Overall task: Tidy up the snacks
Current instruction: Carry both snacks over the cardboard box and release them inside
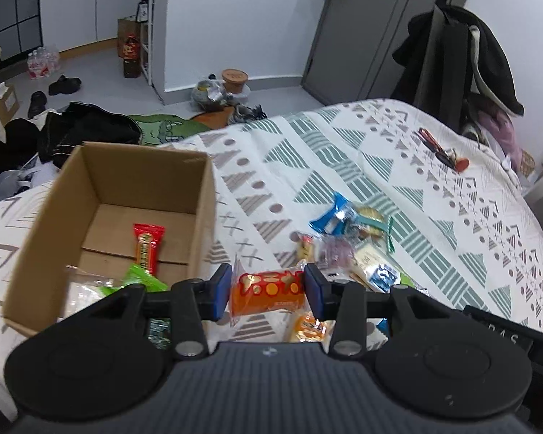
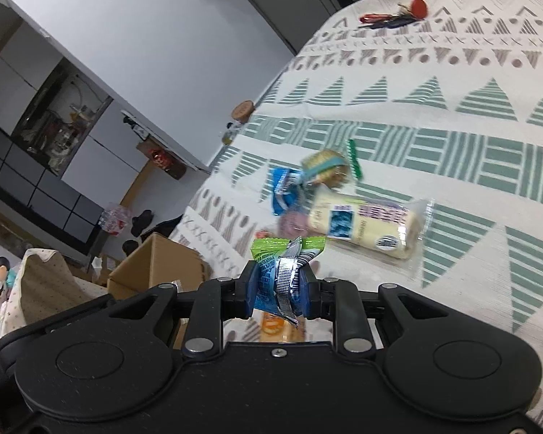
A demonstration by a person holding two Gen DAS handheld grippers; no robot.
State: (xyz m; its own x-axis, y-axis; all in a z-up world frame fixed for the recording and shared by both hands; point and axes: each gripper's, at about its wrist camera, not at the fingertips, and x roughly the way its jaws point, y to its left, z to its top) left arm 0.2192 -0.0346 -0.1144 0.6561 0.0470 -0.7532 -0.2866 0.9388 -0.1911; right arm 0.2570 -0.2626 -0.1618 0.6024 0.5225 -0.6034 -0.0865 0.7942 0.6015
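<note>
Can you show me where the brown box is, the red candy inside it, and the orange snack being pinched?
Brown cardboard box (image 1: 204,217): left wrist view, right wall.
Red candy wrapper (image 1: 147,249): left wrist view, its middle.
Orange snack packet (image 1: 268,291): left wrist view, its front.

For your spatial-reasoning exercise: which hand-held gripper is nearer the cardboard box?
Left. The left hand-held gripper hangs just beside the cardboard box; the right hand-held gripper is farther off.

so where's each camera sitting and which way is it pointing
Left wrist: on the left gripper, looking over the bed at the cardboard box; its fingers clamp an orange snack.
Right wrist: on the right gripper, tilted, facing the bed; fingers squeeze a green-blue packet.
Both show the box, keys and snack pile.
</note>
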